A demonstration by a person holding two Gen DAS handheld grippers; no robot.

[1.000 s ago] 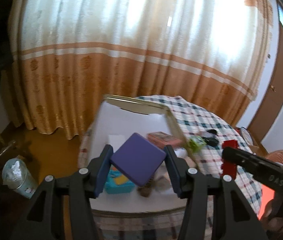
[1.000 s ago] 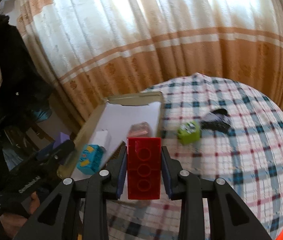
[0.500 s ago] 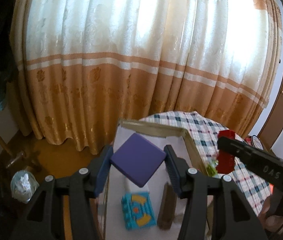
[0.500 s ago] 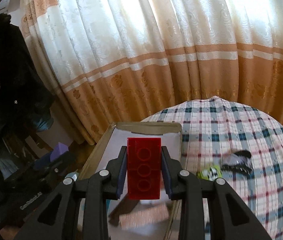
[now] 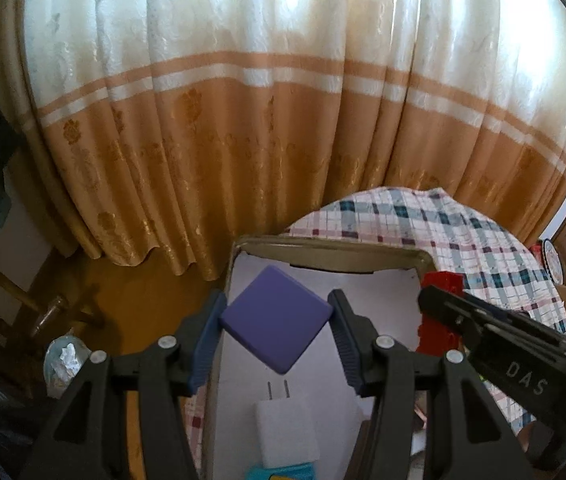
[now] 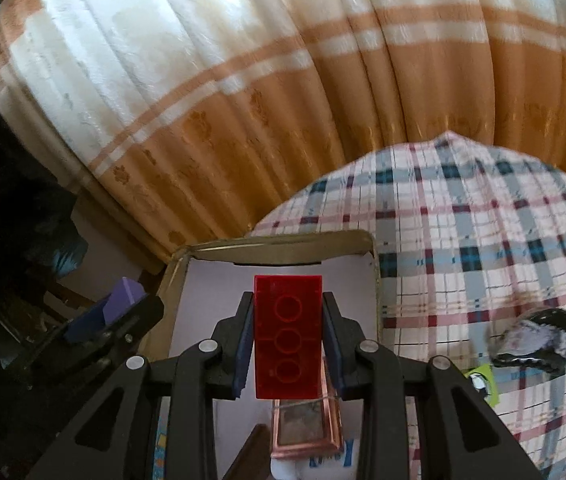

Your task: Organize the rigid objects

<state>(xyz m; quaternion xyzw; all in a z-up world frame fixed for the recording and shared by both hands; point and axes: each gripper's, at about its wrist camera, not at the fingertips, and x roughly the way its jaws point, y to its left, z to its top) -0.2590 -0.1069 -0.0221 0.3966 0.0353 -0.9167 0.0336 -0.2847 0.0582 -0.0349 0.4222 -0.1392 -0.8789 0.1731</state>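
A: Biggest first: where does the job stand?

B: At the delivery step, I'd judge. The shallow cardboard box with a white floor (image 5: 383, 292) sits at the edge of the round table under a plaid cloth (image 6: 483, 240), and both loads hang above it. Already on its floor: a white plug adapter (image 5: 287, 432) and a copper-edged flat case (image 6: 307, 428).

A: And the hands?

B: The left gripper (image 5: 277, 326) is part-way open and clamped on a flat purple square block (image 5: 275, 316), held corner to corner above the box's left side. The right gripper (image 6: 287, 338) is drawn in as far as it goes, pinching a red translucent rectangular brick (image 6: 287, 332) by its long sides over the box's middle.

A: What does the next move call for?

B: Probably lowering each piece onto bare white floor, clear of the adapter and case, then spreading the jaws.

A: Anything unclear?

B: The near end of the box is cut off, a turquoise piece (image 5: 283, 472) barely shows, and the black-and-grey object (image 6: 531, 340) and lime-green toy (image 6: 483, 384) on the cloth are too blurred to identify.
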